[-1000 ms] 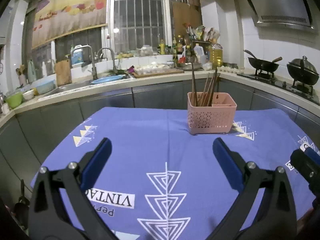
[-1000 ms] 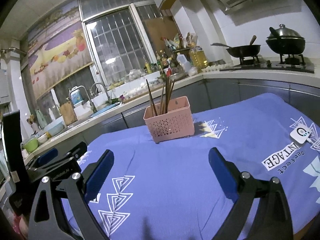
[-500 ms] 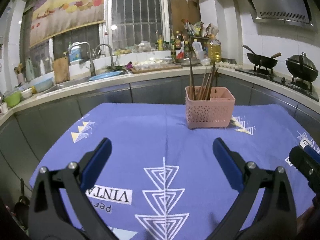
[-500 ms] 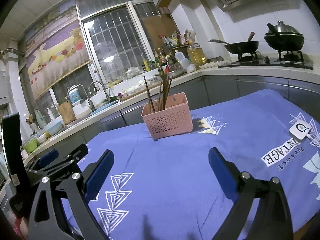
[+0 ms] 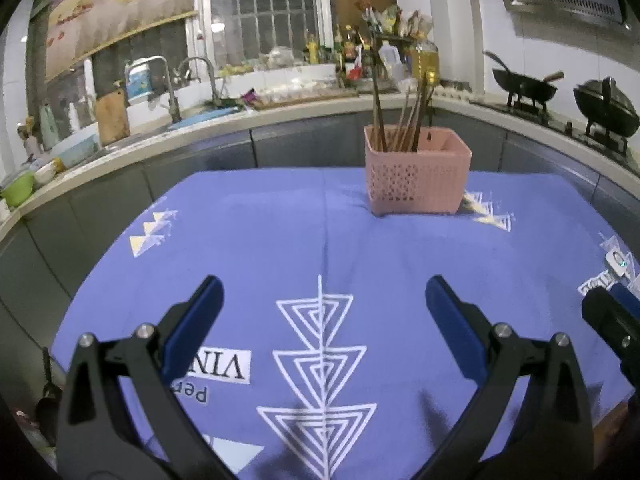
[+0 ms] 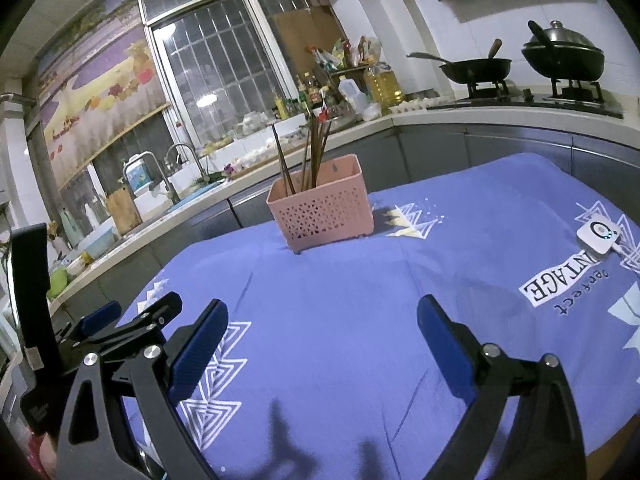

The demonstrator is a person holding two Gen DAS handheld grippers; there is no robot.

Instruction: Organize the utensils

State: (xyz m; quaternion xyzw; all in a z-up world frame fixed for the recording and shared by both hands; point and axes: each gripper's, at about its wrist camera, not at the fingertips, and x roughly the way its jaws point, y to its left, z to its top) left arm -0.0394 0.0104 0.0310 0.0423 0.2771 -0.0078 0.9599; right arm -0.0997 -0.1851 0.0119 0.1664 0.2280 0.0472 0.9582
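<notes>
A pink perforated utensil basket (image 5: 416, 174) stands at the far side of the blue tablecloth (image 5: 280, 240). Several brown chopsticks (image 5: 400, 120) stand upright in its left part. It also shows in the right wrist view (image 6: 324, 210) with the chopsticks (image 6: 308, 156). My left gripper (image 5: 324, 300) is open and empty over the near part of the cloth. My right gripper (image 6: 322, 324) is open and empty, also well short of the basket. The left gripper (image 6: 120, 328) shows at the left of the right wrist view.
A small white device (image 6: 598, 236) with a cable lies on the cloth at the right. A grey counter (image 5: 200, 148) runs behind the table with a sink (image 5: 192, 112), bottles and a stove with two black woks (image 6: 560, 56). The table's near edge is close below both grippers.
Both grippers have tilted and risen slightly, so the basket sits a little lower in both views. Both stay open and empty. Nothing on the table has moved.
</notes>
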